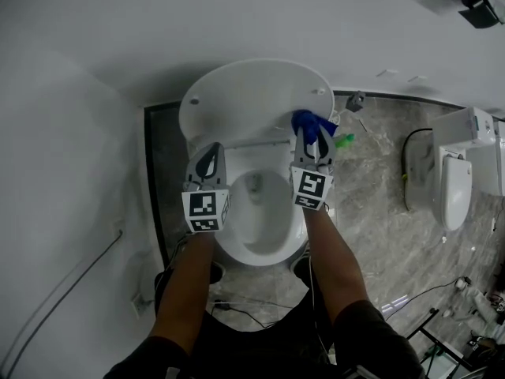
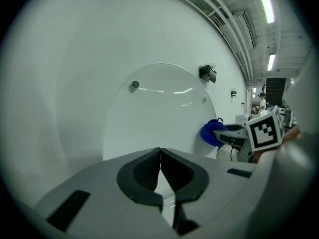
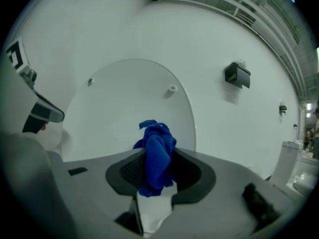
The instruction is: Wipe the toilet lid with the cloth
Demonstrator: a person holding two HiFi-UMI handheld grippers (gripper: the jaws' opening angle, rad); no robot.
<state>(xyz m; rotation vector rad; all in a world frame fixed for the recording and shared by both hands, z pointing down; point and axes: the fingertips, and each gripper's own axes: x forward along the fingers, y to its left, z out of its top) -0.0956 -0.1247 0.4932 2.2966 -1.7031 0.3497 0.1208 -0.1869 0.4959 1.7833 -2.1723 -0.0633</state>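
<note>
While the right tool [image 3: 158,158] clamps it, cloth [image 3: 157,142] faces toilet lid [image 3: 112,101]

You've got a grey marbled floor [image 1: 379,235] under the toilet [image 1: 237,247]. Right of the toilet: 2nd toilet [image 1: 456,184] w/ black cable [image 1: 406,164] beside it. In front: your shoes [image 1: 215,273], thin cables [image 1: 237,310].
</note>
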